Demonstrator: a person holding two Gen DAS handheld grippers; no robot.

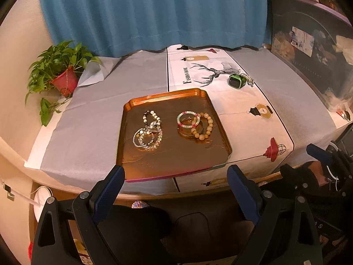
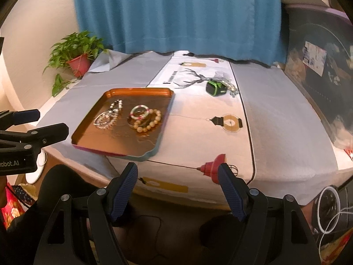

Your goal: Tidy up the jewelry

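Table [image 1: 286, 101] under grey cloth, blue curtain [image 1: 154, 11] behind; each hand-held gripper [image 1: 176, 174] [image 2: 177, 176] wide, empty.

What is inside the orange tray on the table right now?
The tray holds two bracelet piles: silvery beaded ones on its left, a pink-green bracelet overlapping yellow beads on its right. Pieces underneath each pile are covered, so no exact count.

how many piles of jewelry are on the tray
2. A silvery, dark-beaded pile lies on the left of the orange tray; a pile of amber beads and pink-green bracelets lies on its right. Overlaps hide the exact number of pieces.
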